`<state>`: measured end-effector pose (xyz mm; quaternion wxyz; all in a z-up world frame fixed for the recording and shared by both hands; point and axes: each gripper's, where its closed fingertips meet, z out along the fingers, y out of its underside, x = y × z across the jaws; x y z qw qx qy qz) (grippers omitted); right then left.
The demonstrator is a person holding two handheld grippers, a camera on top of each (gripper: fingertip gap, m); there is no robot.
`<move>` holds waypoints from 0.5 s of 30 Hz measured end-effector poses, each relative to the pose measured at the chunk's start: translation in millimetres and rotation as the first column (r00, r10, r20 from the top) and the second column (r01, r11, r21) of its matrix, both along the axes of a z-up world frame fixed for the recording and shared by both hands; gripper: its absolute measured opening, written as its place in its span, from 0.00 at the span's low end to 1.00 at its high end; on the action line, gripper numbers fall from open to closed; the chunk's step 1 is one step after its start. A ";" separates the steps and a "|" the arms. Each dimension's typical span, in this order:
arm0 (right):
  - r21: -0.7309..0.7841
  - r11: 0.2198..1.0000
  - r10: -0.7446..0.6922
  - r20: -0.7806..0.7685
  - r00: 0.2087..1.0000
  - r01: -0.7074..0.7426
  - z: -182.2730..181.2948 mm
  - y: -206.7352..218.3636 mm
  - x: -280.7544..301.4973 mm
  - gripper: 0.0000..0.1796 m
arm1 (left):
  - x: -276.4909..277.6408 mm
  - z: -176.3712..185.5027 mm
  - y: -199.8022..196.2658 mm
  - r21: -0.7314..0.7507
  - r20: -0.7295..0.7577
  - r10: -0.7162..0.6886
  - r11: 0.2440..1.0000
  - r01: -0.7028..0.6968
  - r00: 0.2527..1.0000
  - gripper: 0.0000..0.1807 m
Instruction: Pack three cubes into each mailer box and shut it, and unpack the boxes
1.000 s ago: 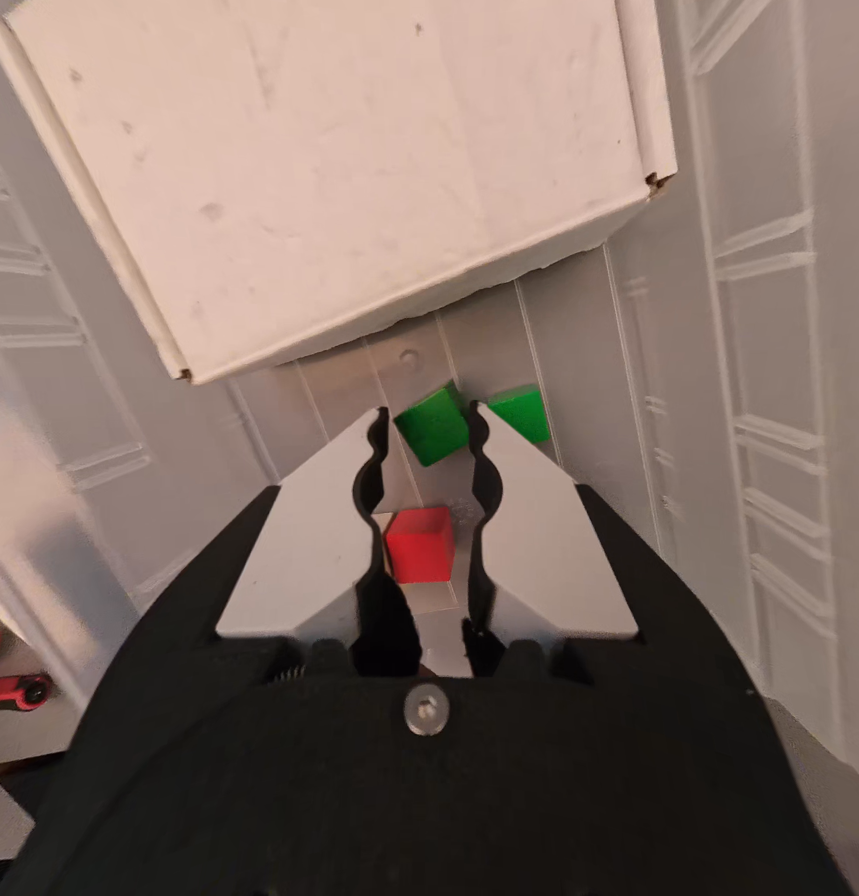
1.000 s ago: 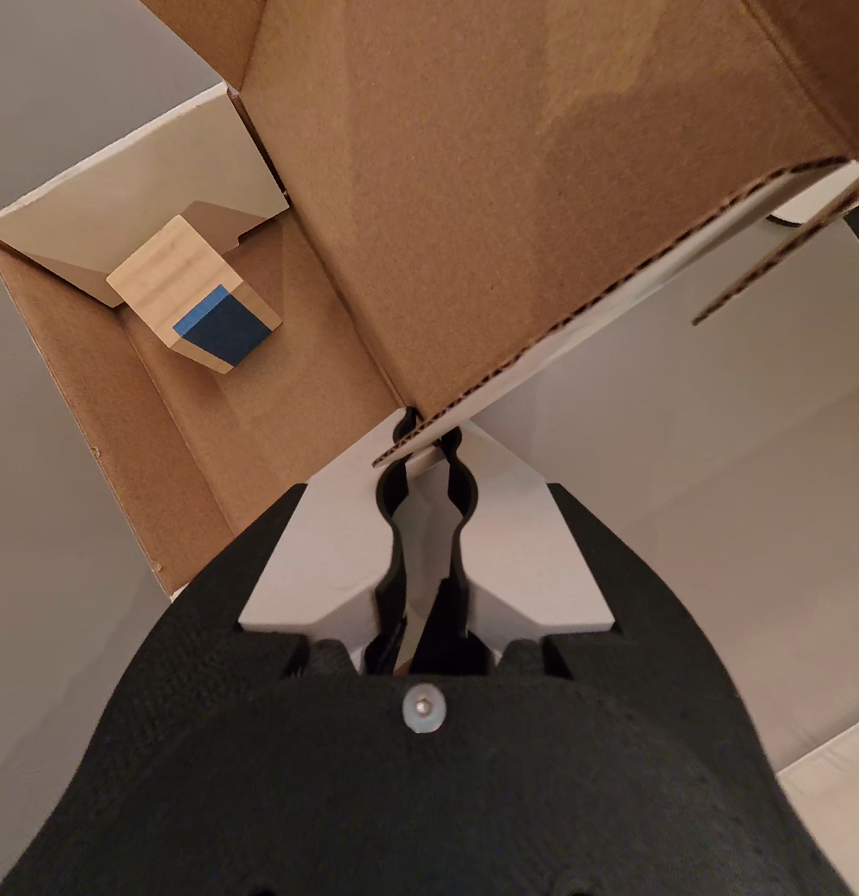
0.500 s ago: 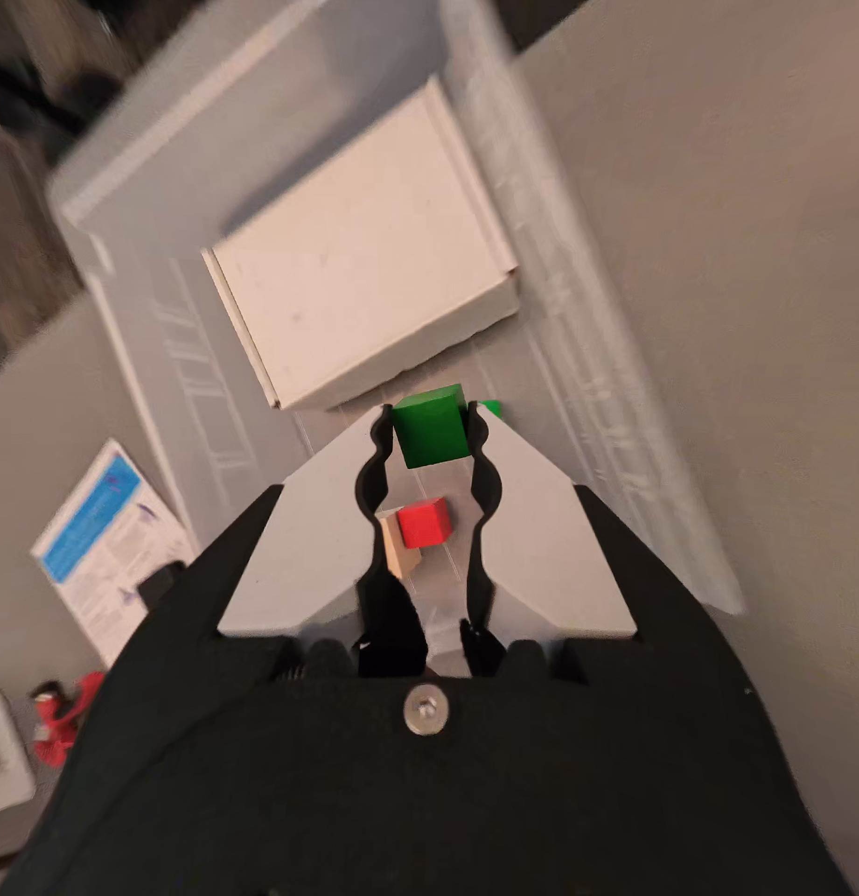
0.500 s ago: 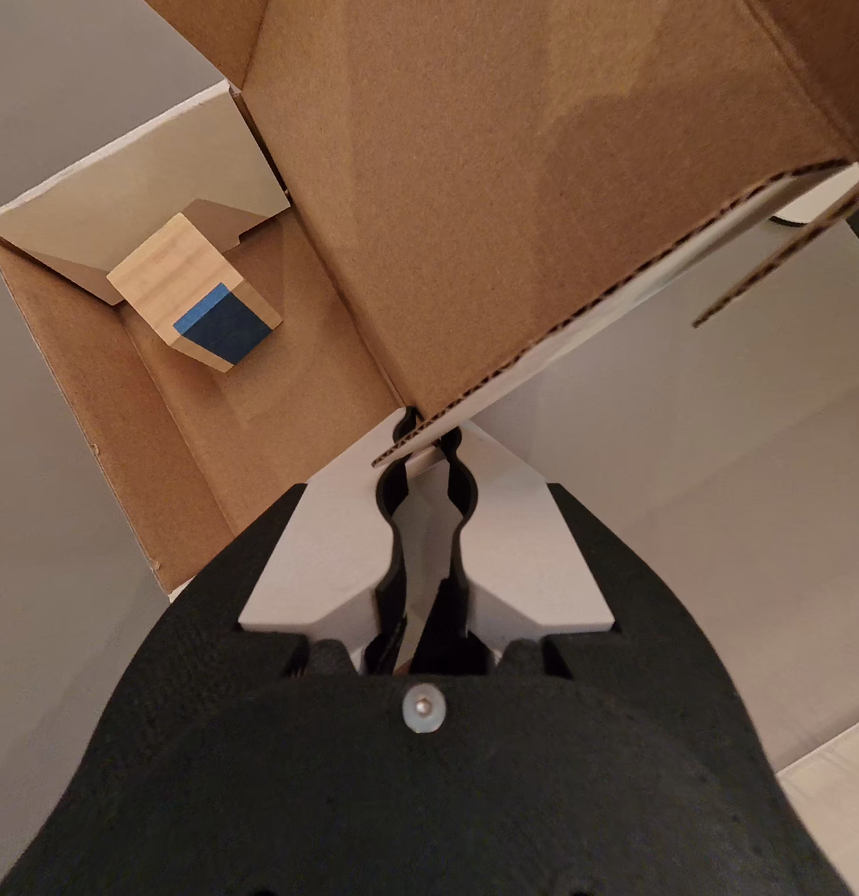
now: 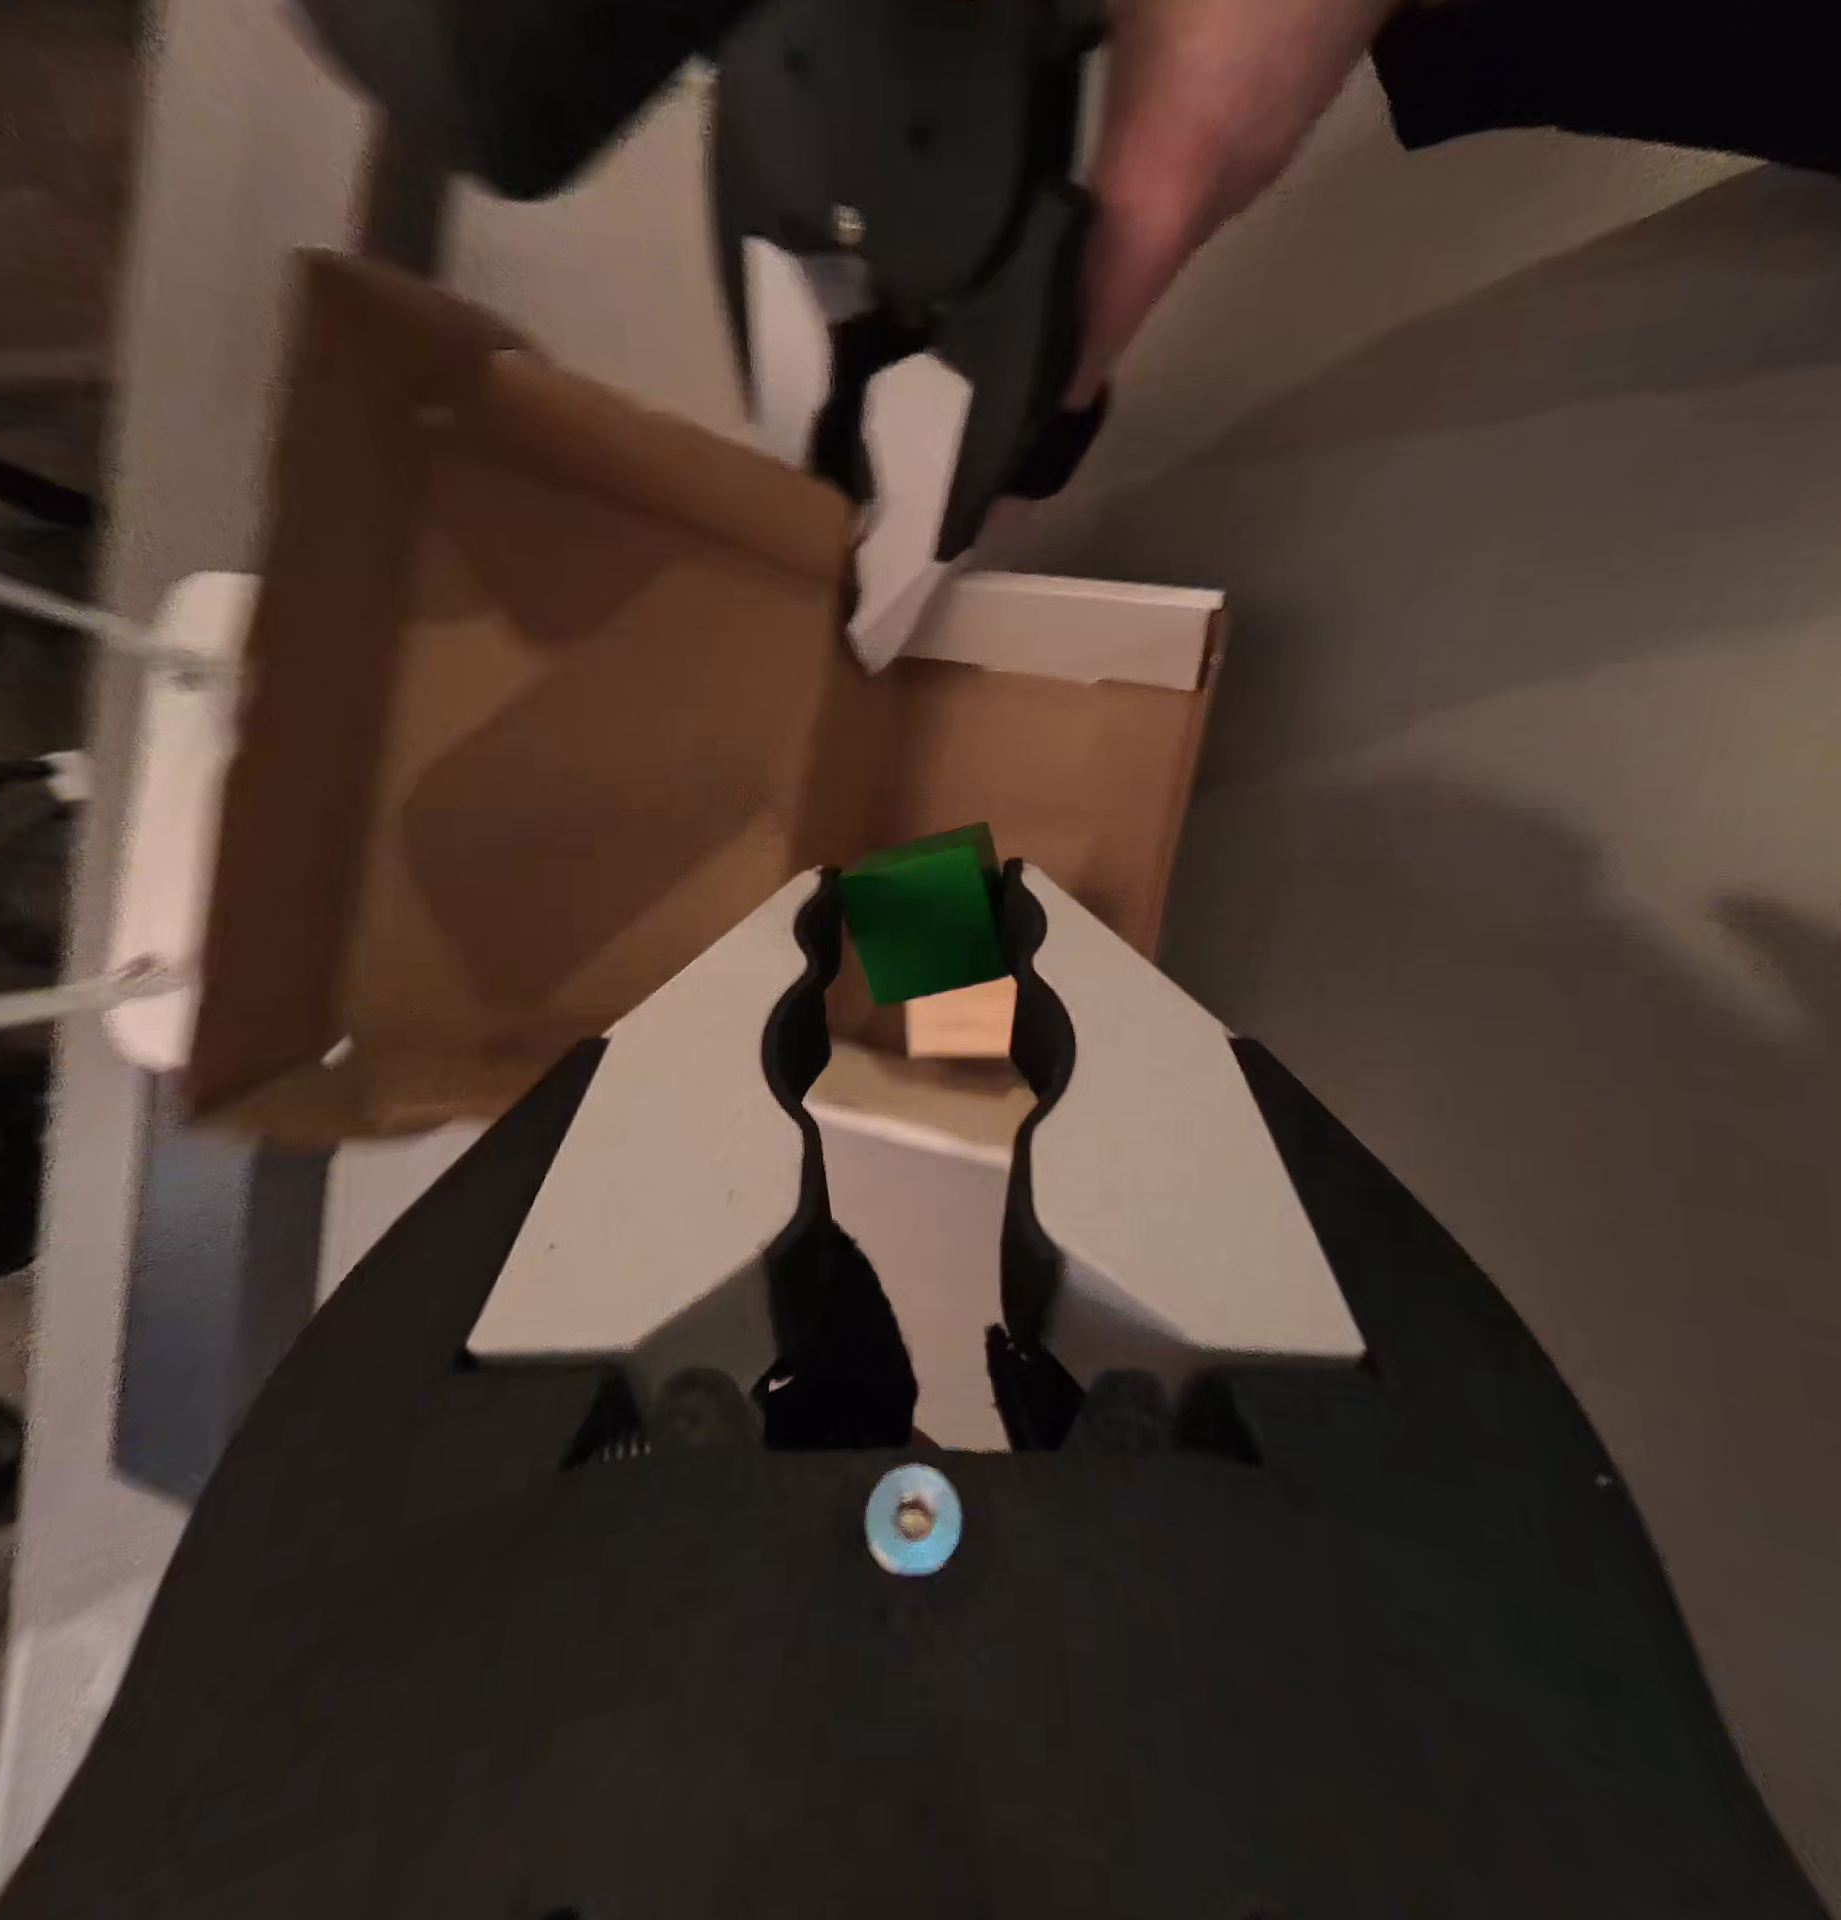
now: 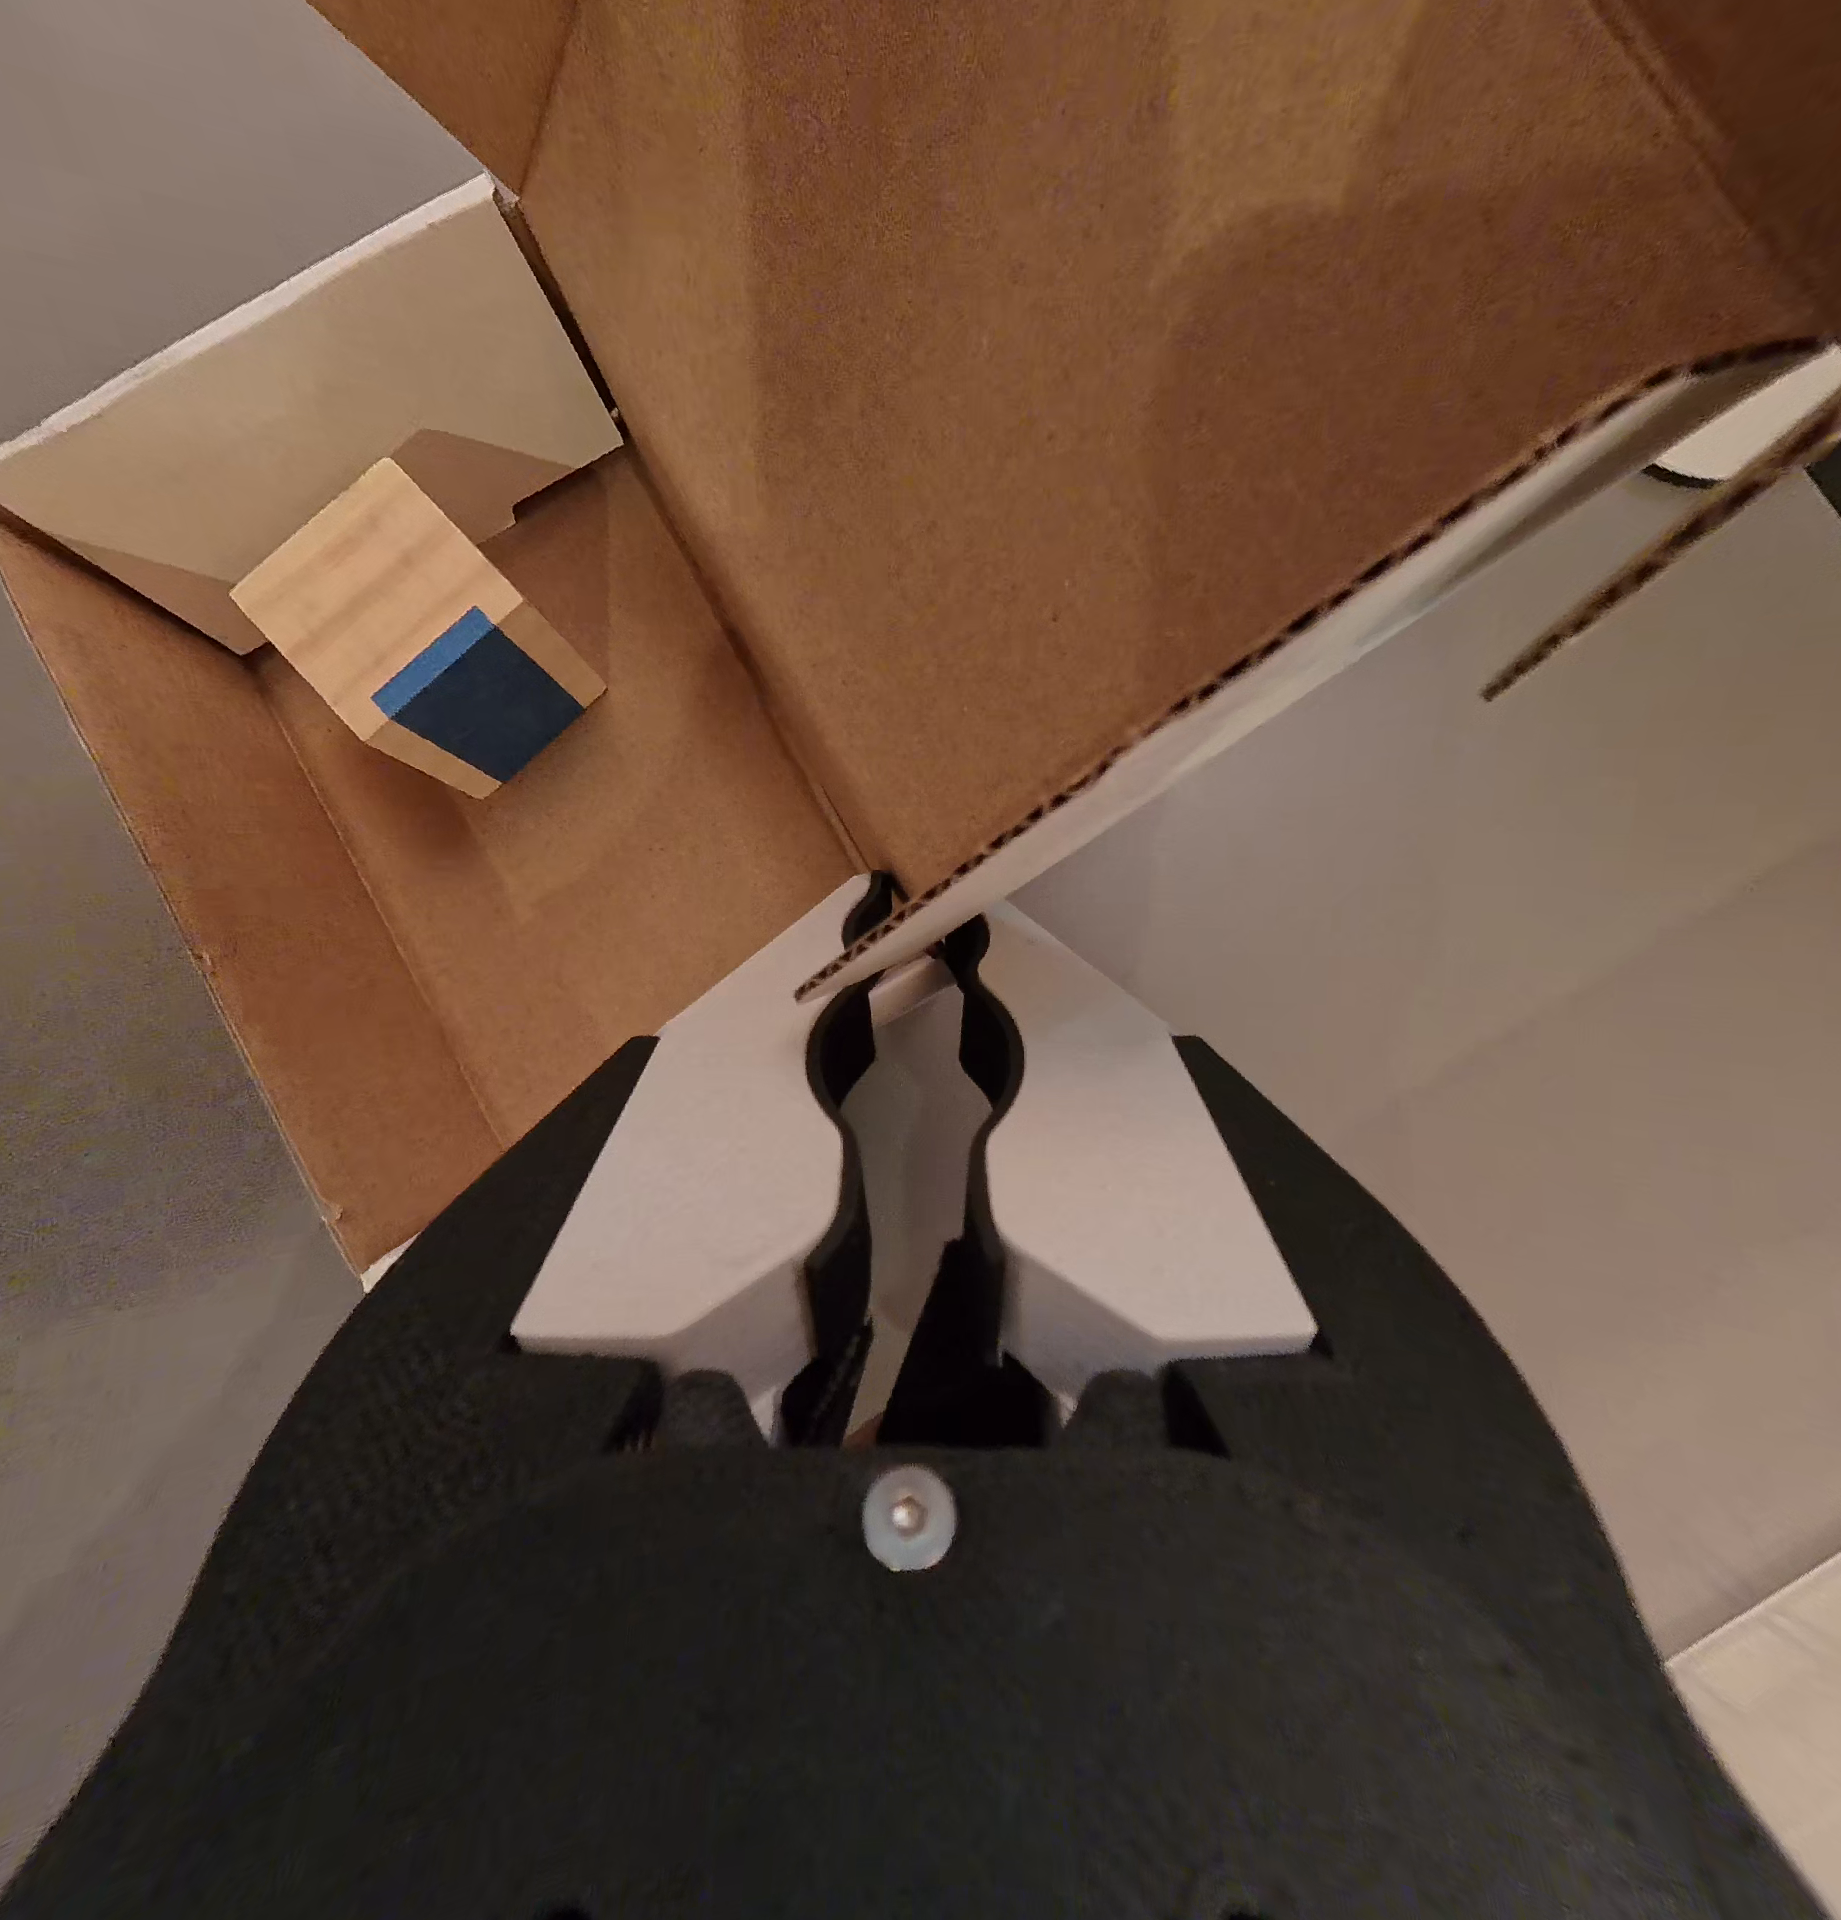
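Observation:
My left gripper (image 5: 921,904) is shut on a green cube (image 5: 924,916) and holds it in front of the open mailer box (image 5: 1051,769). A wooden cube (image 5: 963,1020) shows just below the green one. In the right wrist view the same cube, wood with a blue face (image 6: 428,629), lies in the box's far corner. My right gripper (image 6: 911,935) is shut on the edge of the brown lid (image 6: 1103,468) and holds it up. In the left wrist view that gripper (image 5: 900,488) and the hand holding it show above the box, pinching the lid flap (image 5: 542,675).
The box (image 6: 272,883) stands on a grey table top (image 6: 85,1143). White furniture and shelving (image 5: 168,831) show blurred at the left of the left wrist view.
My left gripper has lifted the green cube out of the clear bin and swung it over to the open box. My right gripper has kept the lid held up.

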<state>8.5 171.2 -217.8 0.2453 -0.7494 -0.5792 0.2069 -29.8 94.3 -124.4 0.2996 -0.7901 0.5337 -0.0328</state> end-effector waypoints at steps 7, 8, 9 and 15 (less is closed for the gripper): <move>0.001 1.000 0.001 -0.001 1.000 -0.001 0.0 0.2 0.0 0.04 | 20.7 -85.4 16.0 -0.183 -0.147 -0.106 0.980 0.078 0.983 0.16; -0.001 1.000 0.002 -0.002 1.000 -0.002 0.1 0.3 -0.1 0.04 | 22.0 -91.2 15.2 -0.192 -0.146 -0.108 0.978 0.079 0.983 0.16; -0.002 1.000 0.003 -0.003 1.000 -0.003 0.1 0.3 -0.1 0.04 | 20.0 -97.3 15.1 -0.202 -0.164 -0.102 0.977 0.068 0.981 0.16; 0.001 1.000 0.005 -0.004 1.000 -0.005 0.3 0.0 -0.8 0.04 | 18.2 -109.9 18.4 -0.201 -0.175 -0.086 0.978 0.050 0.981 0.25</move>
